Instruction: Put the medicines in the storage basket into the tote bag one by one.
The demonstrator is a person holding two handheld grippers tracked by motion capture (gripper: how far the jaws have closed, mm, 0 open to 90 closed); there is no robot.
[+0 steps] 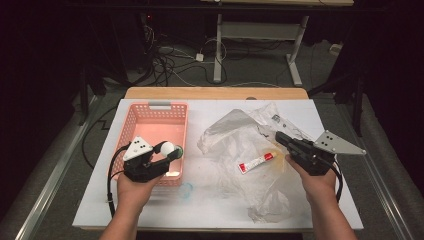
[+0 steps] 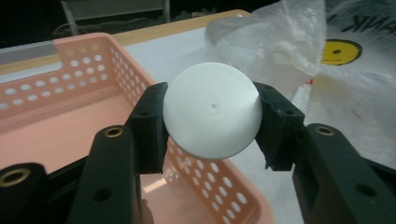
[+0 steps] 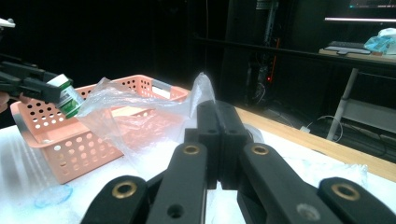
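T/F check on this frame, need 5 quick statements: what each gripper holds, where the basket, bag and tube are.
1. The left gripper is clamped on a white round-bottomed container. True.
2. The pink basket sits on the person's right side of the table. False: it is on the left side, beside the left gripper.
3. The right gripper is wide open. False: its jaws are shut together, pinching the clear plastic bag.
4. A small red-and-white tube lies on the plastic bag. True.
5. The tube is inside the basket. False: it lies outside, right of the basket, near the right gripper.
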